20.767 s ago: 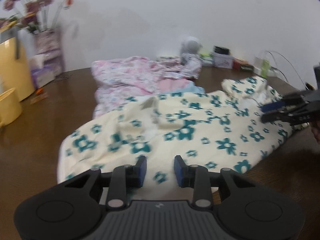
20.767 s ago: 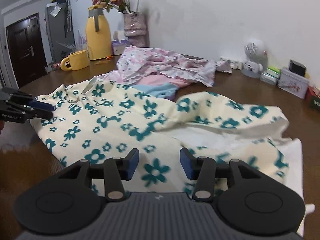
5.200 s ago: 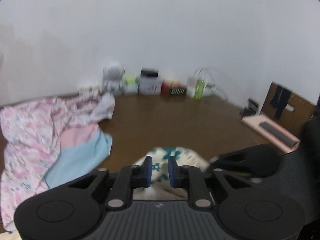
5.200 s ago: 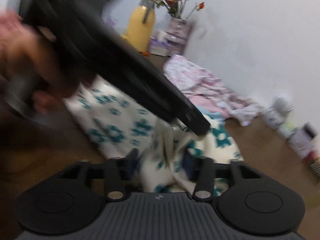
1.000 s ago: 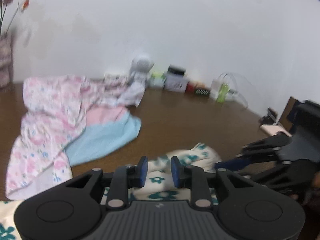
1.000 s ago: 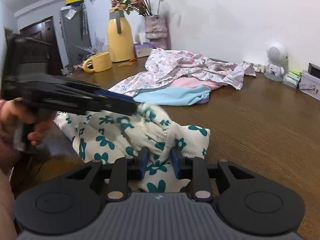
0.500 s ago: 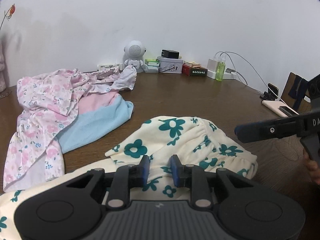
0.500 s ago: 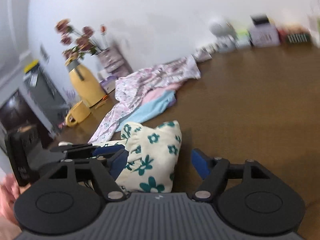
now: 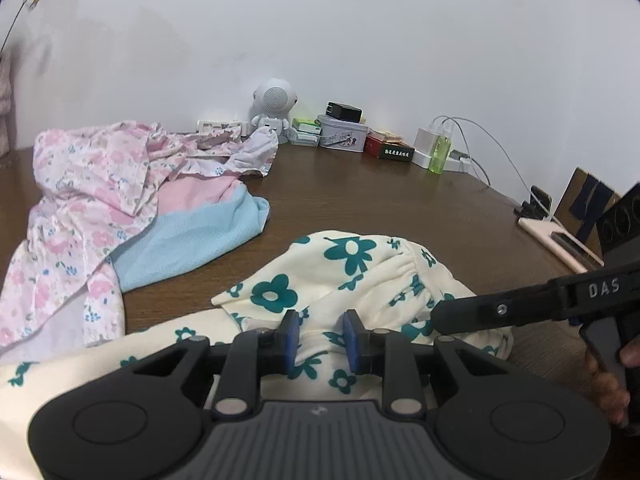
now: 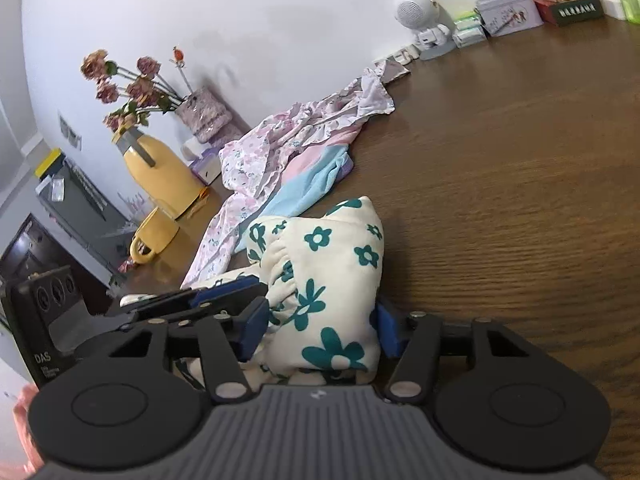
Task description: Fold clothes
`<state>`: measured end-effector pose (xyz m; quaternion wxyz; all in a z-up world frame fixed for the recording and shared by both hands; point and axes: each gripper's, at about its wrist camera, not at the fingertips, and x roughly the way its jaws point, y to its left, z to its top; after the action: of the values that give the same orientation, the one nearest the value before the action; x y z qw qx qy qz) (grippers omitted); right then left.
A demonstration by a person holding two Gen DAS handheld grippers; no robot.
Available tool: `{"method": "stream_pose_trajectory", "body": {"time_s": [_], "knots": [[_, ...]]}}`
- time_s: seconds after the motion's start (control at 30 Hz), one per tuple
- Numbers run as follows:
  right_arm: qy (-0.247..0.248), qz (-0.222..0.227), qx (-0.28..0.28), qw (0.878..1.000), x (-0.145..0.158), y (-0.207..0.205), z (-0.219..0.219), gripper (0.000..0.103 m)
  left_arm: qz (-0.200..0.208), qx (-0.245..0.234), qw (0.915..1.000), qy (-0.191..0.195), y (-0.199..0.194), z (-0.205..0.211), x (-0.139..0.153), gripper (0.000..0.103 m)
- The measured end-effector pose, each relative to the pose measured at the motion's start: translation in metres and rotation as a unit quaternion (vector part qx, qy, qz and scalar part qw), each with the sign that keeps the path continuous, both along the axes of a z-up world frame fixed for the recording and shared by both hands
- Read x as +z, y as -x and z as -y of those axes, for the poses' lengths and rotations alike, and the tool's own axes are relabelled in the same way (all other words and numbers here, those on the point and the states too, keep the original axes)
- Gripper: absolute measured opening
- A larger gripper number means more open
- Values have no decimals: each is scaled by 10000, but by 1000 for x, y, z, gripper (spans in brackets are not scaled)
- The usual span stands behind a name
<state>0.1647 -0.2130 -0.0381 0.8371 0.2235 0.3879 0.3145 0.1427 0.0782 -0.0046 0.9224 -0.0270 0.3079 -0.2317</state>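
A cream garment with teal flowers [image 9: 352,264] lies bunched on the brown table [image 9: 380,200]; its gathered elastic edge faces up. My left gripper [image 9: 321,340] is narrowed onto a wrinkled fold of it, blue pads [image 9: 291,340] pressing the cloth. In the right wrist view the same garment [image 10: 332,280] stands in a folded hump between the spread fingers of my right gripper [image 10: 320,330], which is open, with the cloth between its pads but not pinched. The left gripper [image 10: 236,286] reaches in from the left onto the gathered edge.
A pink floral garment [image 9: 92,184] and a pink-and-blue one [image 9: 192,232] lie at the left. A white speaker [image 9: 274,108], tins, boxes and a charger line the back wall. A yellow jug [image 10: 160,176], mug [image 10: 154,234] and flower vase [image 10: 204,114] stand far left. A phone [image 9: 560,236] lies right.
The right gripper, shut on the floral cloth a second ago, has let go and stands wide open. The lifted garment has come down onto the table. The left gripper keeps its hold.
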Motion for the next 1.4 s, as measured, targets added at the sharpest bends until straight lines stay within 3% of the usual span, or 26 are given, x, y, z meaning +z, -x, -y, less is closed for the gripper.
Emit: {"method": "stream_pose_trajectory", "body": {"time_s": [0.17,0.33,0.5,0.7,0.8,0.9,1.0,1.1,1.17,1.4], "knots": [[-311,-318,-223,9988,-7,-1,1,30,-10,-5,10000,64,0,-1,1,24],[-505,-28,-446,9977,3,-3,15,22,151,-289,9995,0,7,8,13,23],[84,448,-468,9979,29,-8,34,22,312,-572,9979,-65,15,17,25,24],[950,951,-480,9898,62,-10,58,22,277,-1009,9904,-905,-3,77,18,23],[1206,1183,-486,9844,79,-12,67,22,157,-1140,9889,-935,-19,108,11,23],[1517,1538,-415,9755,97,-12,64,22,125,-1109,9906,-791,-35,139,7,23],[2117,1997,-208,9565,106,-6,43,22,-49,-961,9945,-405,-47,151,3,26],[2697,2426,98,9318,108,3,18,22,-201,-947,9951,-174,-41,134,8,33],[2973,2647,278,9169,106,10,2,22,-144,-895,9958,-136,-26,111,17,42],[3174,2743,796,9043,98,17,-41,22,-63,-612,9980,-140,-5,67,21,39]]}}
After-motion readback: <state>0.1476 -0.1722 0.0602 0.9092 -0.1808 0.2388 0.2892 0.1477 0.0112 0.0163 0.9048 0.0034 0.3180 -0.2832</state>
